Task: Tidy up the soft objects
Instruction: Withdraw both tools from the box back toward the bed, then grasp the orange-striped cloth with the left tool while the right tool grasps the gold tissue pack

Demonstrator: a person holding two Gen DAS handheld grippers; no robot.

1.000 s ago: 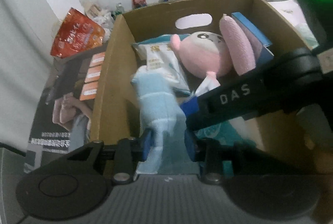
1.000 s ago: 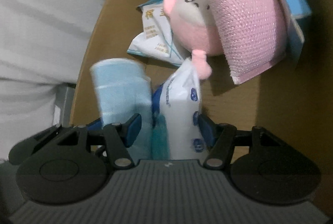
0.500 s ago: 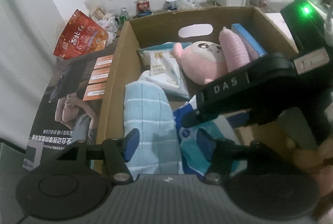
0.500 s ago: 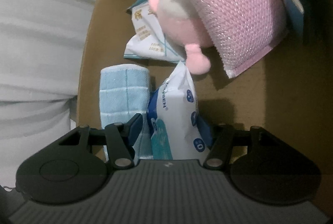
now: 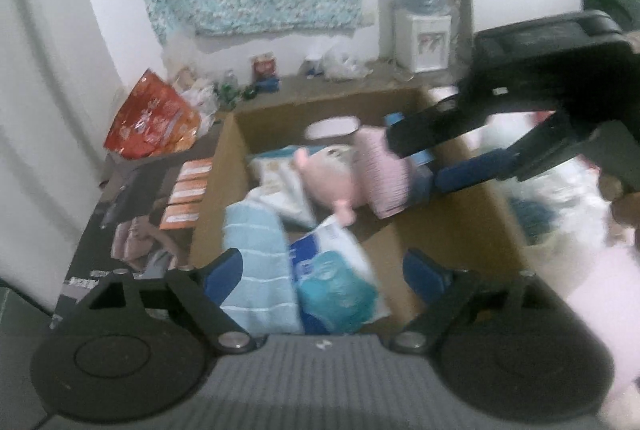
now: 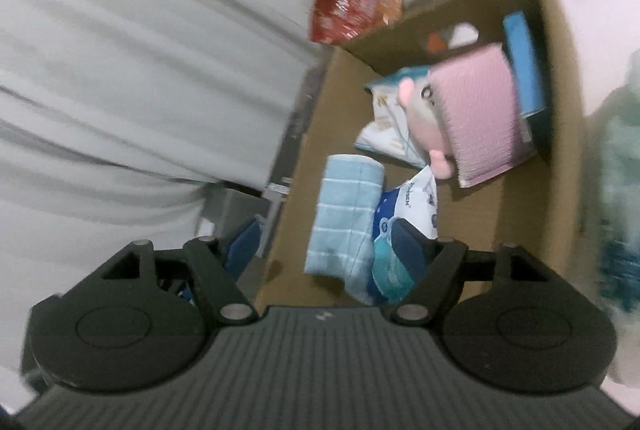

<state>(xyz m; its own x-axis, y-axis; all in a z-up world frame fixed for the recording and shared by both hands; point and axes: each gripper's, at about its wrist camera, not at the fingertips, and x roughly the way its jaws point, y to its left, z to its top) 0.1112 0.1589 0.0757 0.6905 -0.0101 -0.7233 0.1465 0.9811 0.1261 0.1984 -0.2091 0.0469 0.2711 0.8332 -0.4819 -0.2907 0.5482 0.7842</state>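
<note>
A cardboard box (image 5: pixel 456 230) holds a rolled light-blue towel (image 5: pixel 260 262), a blue-and-white tissue pack (image 5: pixel 336 278), a pink plush toy (image 5: pixel 332 178), a pink knitted pad (image 5: pixel 384 170), a white wipes pack (image 5: pixel 280 182) and a blue box. My left gripper (image 5: pixel 324 270) is open and empty above the box's near end. My right gripper (image 6: pixel 328 246) is open and empty, raised above the towel (image 6: pixel 344 214) and tissue pack (image 6: pixel 404 222); it also shows in the left wrist view (image 5: pixel 440 158) over the box's right side.
A red snack bag (image 5: pixel 152 122) lies left of the box beyond a dark printed sheet (image 5: pixel 132 214). A white curtain (image 6: pixel 120 70) hangs at the left. A water dispenser (image 5: pixel 424 14) stands by the far wall. Pale fabric (image 5: pixel 560 198) lies right of the box.
Both grippers opened, letting go of the towel and the tissue pack, which now rest in the box. Both grippers pulled up and back from the box.
</note>
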